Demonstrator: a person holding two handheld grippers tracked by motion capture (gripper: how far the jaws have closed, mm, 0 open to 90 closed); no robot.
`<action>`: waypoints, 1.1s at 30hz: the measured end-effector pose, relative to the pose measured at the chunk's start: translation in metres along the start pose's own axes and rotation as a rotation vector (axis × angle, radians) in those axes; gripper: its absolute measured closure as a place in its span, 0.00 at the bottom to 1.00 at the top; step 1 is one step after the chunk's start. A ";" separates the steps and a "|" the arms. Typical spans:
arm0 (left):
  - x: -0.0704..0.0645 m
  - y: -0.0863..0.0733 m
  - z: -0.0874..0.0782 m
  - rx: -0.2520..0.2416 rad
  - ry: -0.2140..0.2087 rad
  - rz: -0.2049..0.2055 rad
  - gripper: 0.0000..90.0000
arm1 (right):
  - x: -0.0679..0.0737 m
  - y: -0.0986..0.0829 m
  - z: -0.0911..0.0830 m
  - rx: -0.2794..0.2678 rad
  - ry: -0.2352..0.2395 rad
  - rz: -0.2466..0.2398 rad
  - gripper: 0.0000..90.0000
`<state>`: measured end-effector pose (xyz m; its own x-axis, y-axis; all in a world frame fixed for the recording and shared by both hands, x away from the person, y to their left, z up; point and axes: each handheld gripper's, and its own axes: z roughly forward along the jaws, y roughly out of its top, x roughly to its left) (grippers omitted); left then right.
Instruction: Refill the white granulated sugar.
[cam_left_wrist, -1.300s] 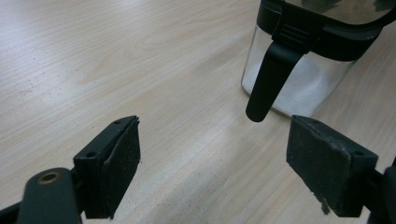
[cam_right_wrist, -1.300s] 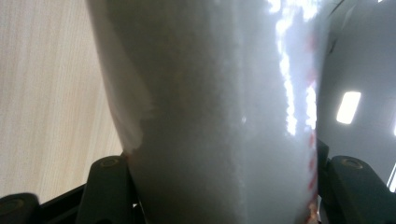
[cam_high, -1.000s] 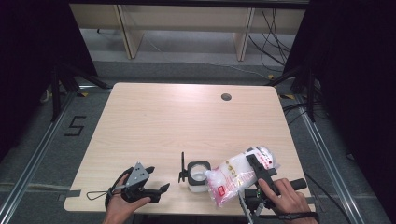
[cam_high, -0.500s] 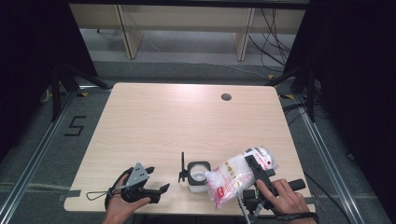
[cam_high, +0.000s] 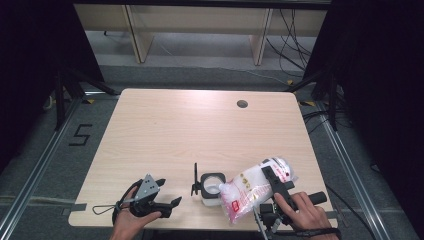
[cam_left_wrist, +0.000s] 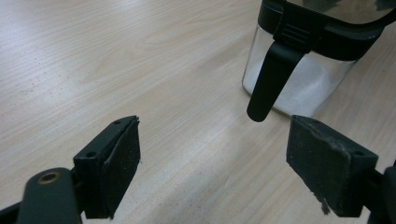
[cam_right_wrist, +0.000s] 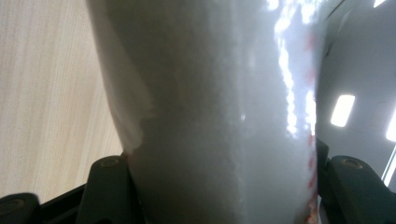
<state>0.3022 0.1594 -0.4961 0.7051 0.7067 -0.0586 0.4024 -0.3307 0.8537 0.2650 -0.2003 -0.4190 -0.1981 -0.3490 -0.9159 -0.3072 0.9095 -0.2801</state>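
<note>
We found the jar (cam_high: 212, 186) standing on the table (cam_high: 200, 130) near its front edge, about midway across. Our left gripper (cam_high: 167, 192) lay to the jar's left, a little apart from it, low over the table at the front. The bag (cam_high: 252, 189) lay just right of the jar, touching it, tilted up and away to the right. Our right gripper (cam_high: 272, 177) sat over the bag, with the bag between its jaws.

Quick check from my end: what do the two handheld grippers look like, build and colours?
Both are black. The left gripper carries a grey three-cornered plate and trails a thin looped cable; its pads are flat, matte black blocks. The right gripper has a black bar handle.
</note>
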 end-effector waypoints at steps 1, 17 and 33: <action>0.000 0.000 0.000 0.003 0.001 0.009 0.19 | -0.001 0.000 0.001 -0.010 -0.001 -0.013 0.47; 0.000 0.000 -0.001 0.006 -0.002 0.000 0.19 | 0.009 0.003 -0.004 0.065 0.015 0.107 0.47; 0.002 0.001 0.000 -0.001 0.001 0.007 0.19 | 0.008 0.004 -0.003 0.056 0.021 0.080 0.47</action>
<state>0.3036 0.1608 -0.4953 0.7077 0.7046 -0.0522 0.3969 -0.3354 0.8544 0.2598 -0.1998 -0.4263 -0.2399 -0.2789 -0.9299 -0.2375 0.9456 -0.2223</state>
